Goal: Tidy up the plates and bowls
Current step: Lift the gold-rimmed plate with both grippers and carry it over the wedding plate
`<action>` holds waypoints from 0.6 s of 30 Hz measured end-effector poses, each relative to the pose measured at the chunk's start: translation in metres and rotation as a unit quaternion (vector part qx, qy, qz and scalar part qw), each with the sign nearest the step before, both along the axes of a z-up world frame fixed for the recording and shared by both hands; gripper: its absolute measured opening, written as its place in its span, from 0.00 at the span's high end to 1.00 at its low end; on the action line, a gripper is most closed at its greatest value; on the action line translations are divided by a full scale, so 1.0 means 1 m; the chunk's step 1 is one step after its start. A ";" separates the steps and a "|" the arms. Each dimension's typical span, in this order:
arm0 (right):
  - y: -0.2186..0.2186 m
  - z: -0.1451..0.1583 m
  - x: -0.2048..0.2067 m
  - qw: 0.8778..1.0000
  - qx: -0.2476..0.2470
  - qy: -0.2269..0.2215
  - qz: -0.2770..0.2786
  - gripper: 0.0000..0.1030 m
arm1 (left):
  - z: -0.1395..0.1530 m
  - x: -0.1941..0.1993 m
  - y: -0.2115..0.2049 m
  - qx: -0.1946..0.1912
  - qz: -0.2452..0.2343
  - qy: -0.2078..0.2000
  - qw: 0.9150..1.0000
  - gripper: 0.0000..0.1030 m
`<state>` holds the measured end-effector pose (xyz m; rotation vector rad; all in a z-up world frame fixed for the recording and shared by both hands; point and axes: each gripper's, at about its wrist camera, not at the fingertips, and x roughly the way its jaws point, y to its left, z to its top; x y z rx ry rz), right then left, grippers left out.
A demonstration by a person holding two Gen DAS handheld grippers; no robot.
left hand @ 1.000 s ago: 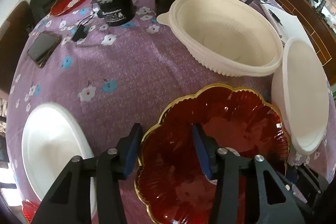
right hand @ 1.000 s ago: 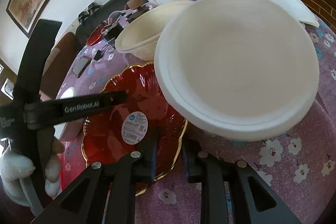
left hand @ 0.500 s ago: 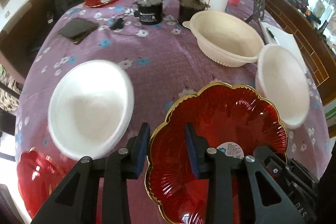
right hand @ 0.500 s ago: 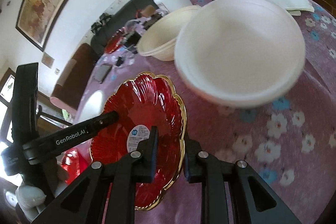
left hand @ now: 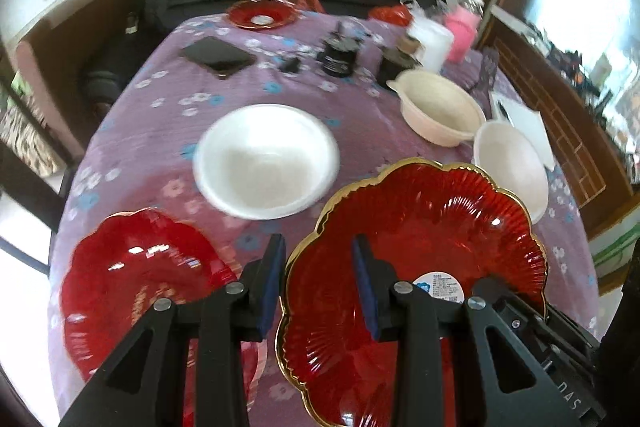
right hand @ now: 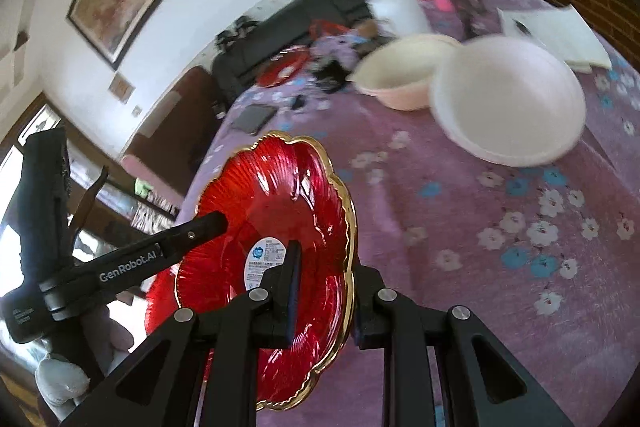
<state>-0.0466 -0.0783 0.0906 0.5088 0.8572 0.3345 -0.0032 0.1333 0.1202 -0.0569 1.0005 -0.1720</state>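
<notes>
Right wrist view: red plate [right hand: 272, 227] with scalloped gold rim is held off the bench [right hand: 500, 247], tilted steeply so its face looks toward upper left of frame. Right claw [right hand: 324, 291] is nearly closed on the plate's lower right rim, one finger on each face. Left claw [right hand: 208, 227] reaches in from lower left, its arm printed "GenRobot.AI" in white; its tip sits at the plate's left edge. A round white-and-blue sticker [right hand: 266, 261] is on the plate; its print is too small to read.

Left wrist view: the same plate [left hand: 420, 251] fills lower right of frame, sticker [left hand: 438, 287] near its lower edge. Left claw [left hand: 318, 287] straddles the plate's left rim. Its jaws have just been closing, with the rim between them. Whether the blue pads press on the rim I cannot tell. Letters "DAS" show on black hardware at lower right.

A second red plate [left hand: 140, 287] lies flat on the purple flowered cloth at lower left. A white bowl [left hand: 268, 159] sits mid-frame, upright. A cream bowl [left hand: 440, 111] stands at upper right, and another white bowl [left hand: 512, 167] just beside it. A third red plate [left hand: 260, 13] lies at the far edge. A phone [left hand: 218, 57] lies at upper left.
</notes>
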 end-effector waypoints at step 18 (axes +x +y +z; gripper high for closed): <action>0.186 -0.022 0.031 0.987 -0.036 0.024 0.153 0.79 | -0.037 -0.022 0.179 -0.044 0.153 0.023 0.987 0.68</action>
